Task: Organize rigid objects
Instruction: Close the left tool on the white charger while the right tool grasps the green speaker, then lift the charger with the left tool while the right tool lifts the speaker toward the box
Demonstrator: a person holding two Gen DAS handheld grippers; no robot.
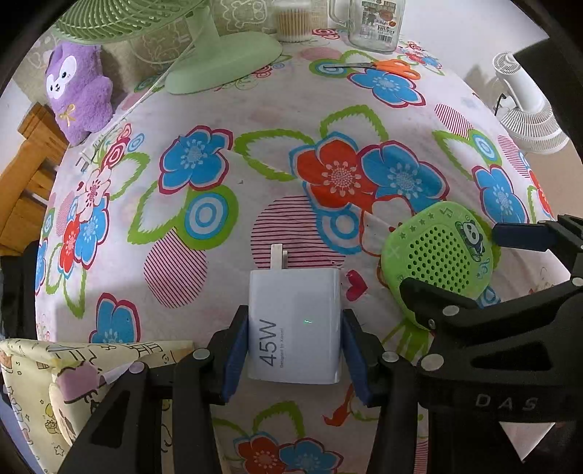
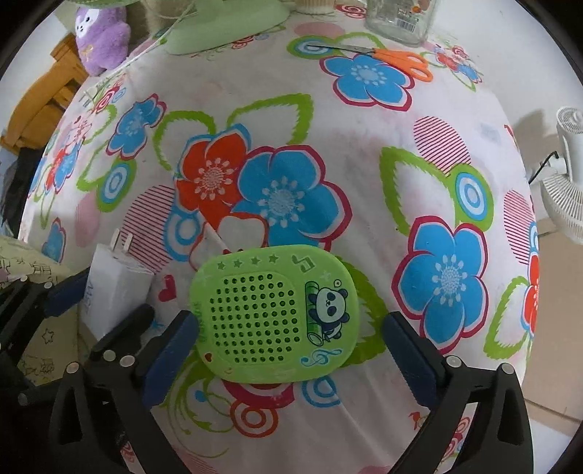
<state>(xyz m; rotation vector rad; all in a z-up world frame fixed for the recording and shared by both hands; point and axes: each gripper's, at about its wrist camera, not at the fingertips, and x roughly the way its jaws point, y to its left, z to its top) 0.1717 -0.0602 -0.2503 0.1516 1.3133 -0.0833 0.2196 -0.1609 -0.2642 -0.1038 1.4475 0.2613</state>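
A white 45W charger lies on the flowered tablecloth, prongs pointing away. My left gripper is shut on the charger, blue pads against both sides. The charger also shows in the right wrist view. A green panda speaker lies flat on the cloth. My right gripper is open around it: the left pad touches its edge, the right pad stands apart. In the left wrist view the speaker sits right of the charger, between the right gripper's fingers.
Orange-handled scissors, a glass mug and a green fan base stand at the back. A purple plush sits far left. A patterned box is near left. A white fan stands off the table, right.
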